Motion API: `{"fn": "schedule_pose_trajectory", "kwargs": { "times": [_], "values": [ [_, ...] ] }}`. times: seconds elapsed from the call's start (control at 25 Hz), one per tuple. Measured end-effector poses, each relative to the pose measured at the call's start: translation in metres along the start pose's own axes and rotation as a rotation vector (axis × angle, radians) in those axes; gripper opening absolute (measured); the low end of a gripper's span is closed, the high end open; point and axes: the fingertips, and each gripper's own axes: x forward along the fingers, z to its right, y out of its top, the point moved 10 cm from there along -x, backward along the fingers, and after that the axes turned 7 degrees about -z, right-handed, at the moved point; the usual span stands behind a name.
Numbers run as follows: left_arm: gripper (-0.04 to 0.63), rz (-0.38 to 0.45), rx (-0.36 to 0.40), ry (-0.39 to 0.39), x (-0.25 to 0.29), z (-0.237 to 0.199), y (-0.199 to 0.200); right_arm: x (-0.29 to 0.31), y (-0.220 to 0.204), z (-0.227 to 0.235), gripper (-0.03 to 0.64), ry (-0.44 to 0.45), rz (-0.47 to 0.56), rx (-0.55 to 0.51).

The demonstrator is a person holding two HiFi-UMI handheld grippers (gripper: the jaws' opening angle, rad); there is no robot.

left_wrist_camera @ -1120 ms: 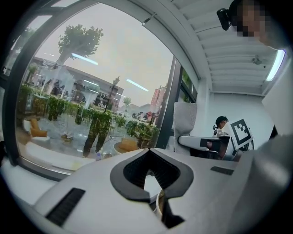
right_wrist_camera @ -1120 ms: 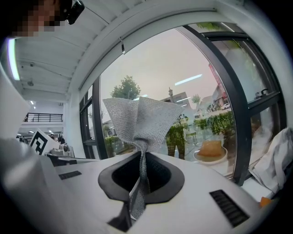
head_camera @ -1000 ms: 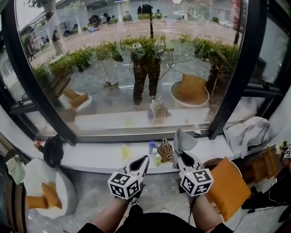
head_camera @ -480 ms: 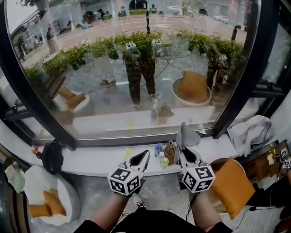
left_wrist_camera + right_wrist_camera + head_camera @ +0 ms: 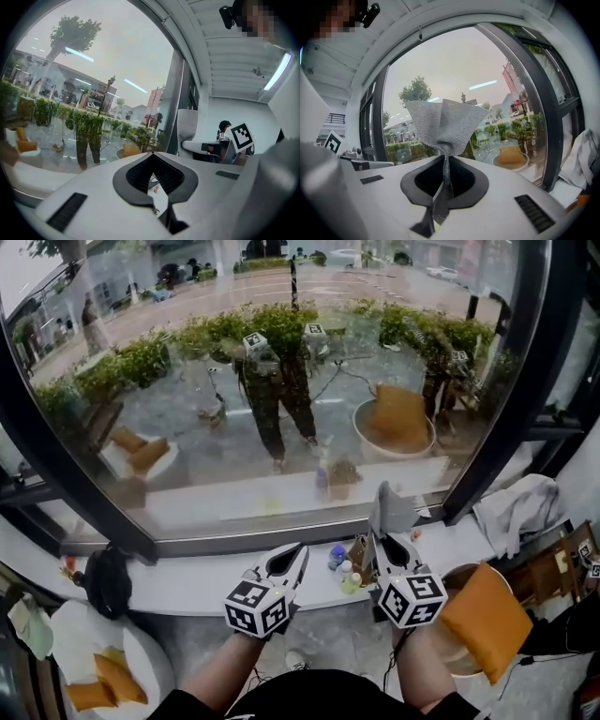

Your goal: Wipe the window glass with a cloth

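Observation:
A large window pane (image 5: 281,390) in a dark frame fills the upper head view and mirrors the person with both grippers. My right gripper (image 5: 389,542) is shut on a grey cloth (image 5: 391,510), which fans upward from the jaw tips in front of the lower glass; in the right gripper view the cloth (image 5: 446,125) spreads above the closed jaws. My left gripper (image 5: 292,563) stands beside it, shut with nothing between its jaws (image 5: 152,157). Both point toward the window, below the sill.
A white sill (image 5: 206,573) under the window carries small bottles (image 5: 343,563) and a black object (image 5: 105,576). A white cloth (image 5: 516,507) lies on the right ledge. An orange cushion (image 5: 483,615) sits at right, a white chair (image 5: 89,662) with orange cushions at left.
Both grippers have crept slightly forward and up toward the glass, with the cloth held throughout. The view has shifted, so the window fills more of the frame.

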Motion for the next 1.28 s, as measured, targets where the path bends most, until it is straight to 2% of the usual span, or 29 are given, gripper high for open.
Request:
{"fn": "schedule_pose_trajectory", "kwargs": {
  "times": [0.48,0.68,0.88,1.12,1.28],
  "values": [
    [0.008,-0.002,0.011,-0.026,0.021,-0.034,0.02,0.036,0.033,0.02,0.038,-0.091,0.044,-0.01],
    [0.008,0.014,0.02,-0.003,0.052,-0.035,0.038,0.061,0.061,0.06,0.038,-0.105,0.063,-0.017],
    [0.008,0.007,0.025,0.024,0.117,-0.017,0.056,0.089,0.09,0.144,0.038,-0.117,0.065,-0.002],
    [0.008,0.028,0.032,0.031,0.13,-0.038,0.071,0.121,0.111,0.153,0.038,-0.131,0.085,-0.004],
    [0.008,0.033,0.027,0.031,0.162,-0.036,0.08,0.135,0.12,0.182,0.038,-0.133,0.083,0.0]
  ]
}}
